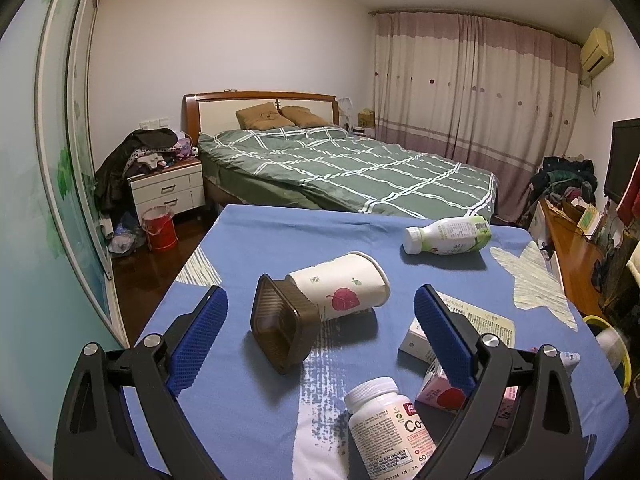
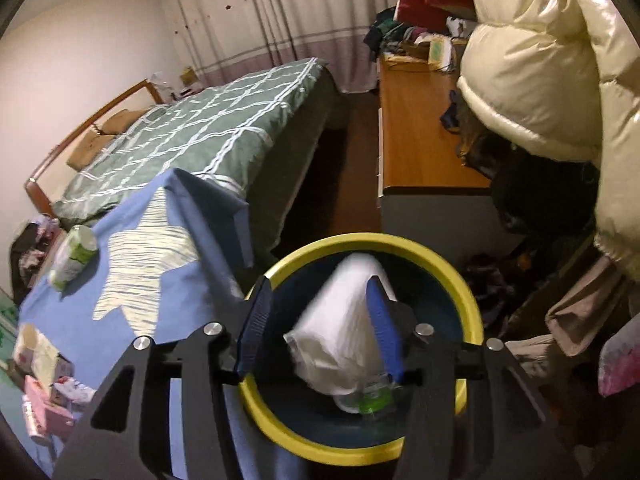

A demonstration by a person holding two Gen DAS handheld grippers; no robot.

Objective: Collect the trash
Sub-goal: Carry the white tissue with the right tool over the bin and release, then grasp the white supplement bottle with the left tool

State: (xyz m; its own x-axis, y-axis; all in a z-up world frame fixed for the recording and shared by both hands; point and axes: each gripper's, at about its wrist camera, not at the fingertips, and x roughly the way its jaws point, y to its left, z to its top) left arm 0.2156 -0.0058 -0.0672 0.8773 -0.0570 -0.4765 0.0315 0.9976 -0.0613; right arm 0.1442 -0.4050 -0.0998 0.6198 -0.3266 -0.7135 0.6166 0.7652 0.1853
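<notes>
My left gripper (image 1: 320,300) stands open above the blue-clothed table (image 1: 256,240). Beyond its fingers lie a brown plastic tray (image 1: 276,328) and a tipped paper cup (image 1: 344,288). A white pill bottle (image 1: 384,424), a pink carton (image 1: 440,396) and a printed leaflet (image 1: 488,320) lie near its right finger. A white drink bottle (image 1: 448,236) lies farther back. My right gripper (image 2: 318,286) hangs open over a yellow-rimmed bin (image 2: 460,280). A blurred white tissue (image 2: 344,320) sits between its fingers, apart from the left pad. A green-labelled bottle (image 2: 372,400) lies in the bin.
The bin stands on the floor off the table's right edge. A green-quilted bed (image 1: 360,168) is behind the table, a nightstand (image 1: 168,192) and red bucket (image 1: 160,228) at back left. A wooden desk (image 2: 420,140) and cream puffer jacket (image 2: 540,80) are beside the bin.
</notes>
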